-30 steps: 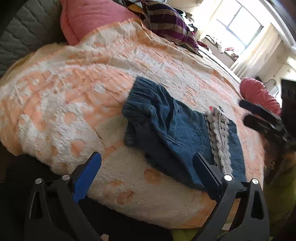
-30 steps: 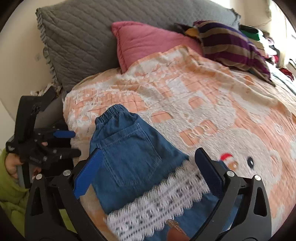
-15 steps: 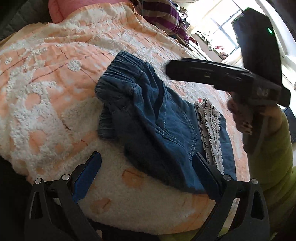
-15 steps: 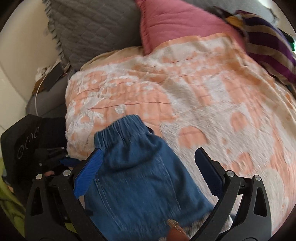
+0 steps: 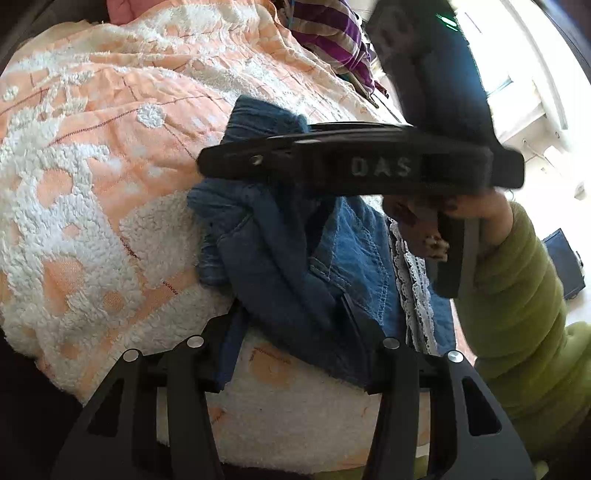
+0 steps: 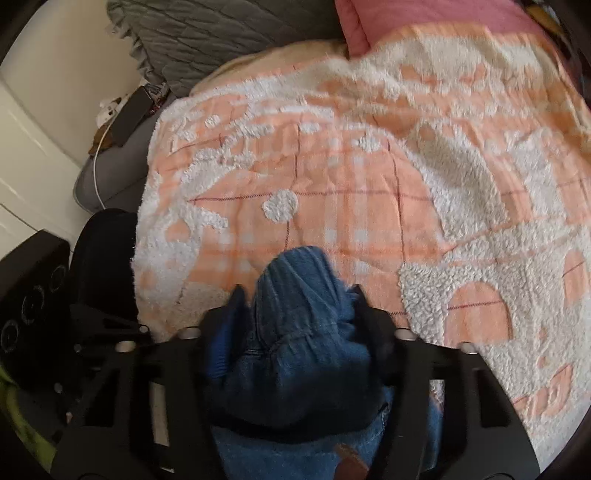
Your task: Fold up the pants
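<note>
A small pair of blue denim pants with a white lace hem lies bunched near the edge of a bed, on an orange and white fleecy blanket.

The left gripper has just been closing, and its jaws are seen about half open with the near edge of the denim gathered between them. The cloth appears to be pinched, though where the pads meet it is partly hidden.

The right gripper has also just been closing. Its jaws are narrowed around the elastic waistband of the pants, which bulges up between them and looks firmly held. In the left wrist view it is seen from the side, held by a hand in a green sleeve.

The step in hand is judged to be the taking hold of the garment before a fold. It would be done well if both holds were confirmed as secure, the cloth were lifted only a little, and it were drawn taut between the two grippers so that creases are smoothed out. A single layer should be held evenly, or the fold may come out crooked.

No containers are visible. A grey pillow and a pink pillow are seen at the head of the bed.
</note>
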Demonstrator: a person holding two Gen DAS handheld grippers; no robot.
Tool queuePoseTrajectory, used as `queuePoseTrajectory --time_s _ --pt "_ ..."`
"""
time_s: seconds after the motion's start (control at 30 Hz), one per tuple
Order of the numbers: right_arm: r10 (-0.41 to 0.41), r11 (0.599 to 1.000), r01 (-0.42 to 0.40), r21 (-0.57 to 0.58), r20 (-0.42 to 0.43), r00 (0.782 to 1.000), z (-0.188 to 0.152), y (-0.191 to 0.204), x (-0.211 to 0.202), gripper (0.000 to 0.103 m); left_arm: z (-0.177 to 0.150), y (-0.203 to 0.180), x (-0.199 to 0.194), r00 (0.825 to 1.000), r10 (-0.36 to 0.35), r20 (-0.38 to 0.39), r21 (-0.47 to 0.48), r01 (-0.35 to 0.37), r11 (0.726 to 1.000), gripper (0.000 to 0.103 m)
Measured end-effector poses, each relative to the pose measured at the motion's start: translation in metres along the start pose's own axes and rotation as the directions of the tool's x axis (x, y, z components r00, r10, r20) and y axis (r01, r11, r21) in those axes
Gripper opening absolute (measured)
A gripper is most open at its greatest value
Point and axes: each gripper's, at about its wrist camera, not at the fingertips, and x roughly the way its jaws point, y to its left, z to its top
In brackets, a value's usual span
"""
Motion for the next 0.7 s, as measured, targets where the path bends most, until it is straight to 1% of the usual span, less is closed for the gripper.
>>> queuePoseTrajectory --time_s 0.03,0.07,0.1,0.17,0.2,0.23,0.3,0.33,0.5,0.53,0.57,0.6,0.7 --pt "-0.007 1.0 0.007 -0.006 0.029 1.0 -0.004 0.002 -0.009 0.034 0.0 0.0 -0.001 1.0 -0.002 0.001 0.001 0.002 1.0 0.049" --pt "-0.008 1.0 0.008 -0.003 0.052 0.999 -0.007 0.002 -0.017 0.029 -0.001 -0.001 -0.002 1.0 -0.007 0.004 0.003 0.007 1.0 0.053" --pt "-0.004 1.0 0.004 0.005 0.08 0.997 -0.011 0.002 -0.027 0.025 -0.002 -0.001 -0.003 1.0 -0.016 0.007 0.003 0.016 1.0 0.056" --pt "0.002 1.0 -0.004 0.021 0.137 0.991 -0.021 0.0 -0.049 0.024 -0.004 -0.006 -0.005 1.0 -0.019 0.01 0.019 0.019 1.0 0.066" --pt "0.001 1.0 -0.006 0.028 0.169 0.986 -0.027 0.0 -0.062 0.024 -0.005 -0.011 -0.007 1.0 -0.019 0.018 0.03 0.018 0.999 0.069" --pt "0.003 0.999 -0.009 0.033 0.191 0.982 -0.032 0.0 -0.07 0.024 -0.006 -0.014 -0.008 0.999 -0.024 0.023 0.037 0.023 0.999 0.074" --pt "0.008 0.999 -0.019 0.041 0.253 0.967 -0.047 0.001 -0.095 0.024 -0.006 -0.018 -0.008 0.999 -0.034 0.027 0.042 0.033 0.999 0.08" --pt "0.007 0.999 -0.021 0.047 0.286 0.958 -0.055 0.002 -0.108 0.024 -0.006 -0.021 -0.007 0.999 -0.042 0.027 0.046 0.04 0.998 0.08" --pt "-0.007 0.996 -0.028 0.087 0.38 0.925 -0.09 -0.001 -0.145 0.024 -0.006 -0.045 0.005 0.997 -0.078 0.012 0.095 0.077 0.993 0.08" --pt "-0.011 0.995 -0.028 0.093 0.395 0.919 -0.096 -0.002 -0.151 0.024 -0.006 -0.051 0.008 0.996 -0.093 0.0 0.101 0.093 0.991 0.08" --pt "-0.021 0.994 -0.023 0.103 0.412 0.911 -0.104 -0.003 -0.158 0.024 -0.007 -0.061 0.012 0.991 -0.129 -0.017 0.11 0.13 0.985 0.08" --pt "-0.031 0.993 -0.021 0.117 0.424 0.905 -0.112 -0.005 -0.165 0.024 -0.007 -0.067 0.014 0.989 -0.144 -0.02 0.118 0.145 0.982 0.08" --pt "-0.054 0.988 -0.018 0.154 0.453 0.89 -0.134 -0.012 -0.181 0.024 -0.007 -0.096 0.018 0.99 -0.141 -0.024 0.199 0.143 0.97 0.074"
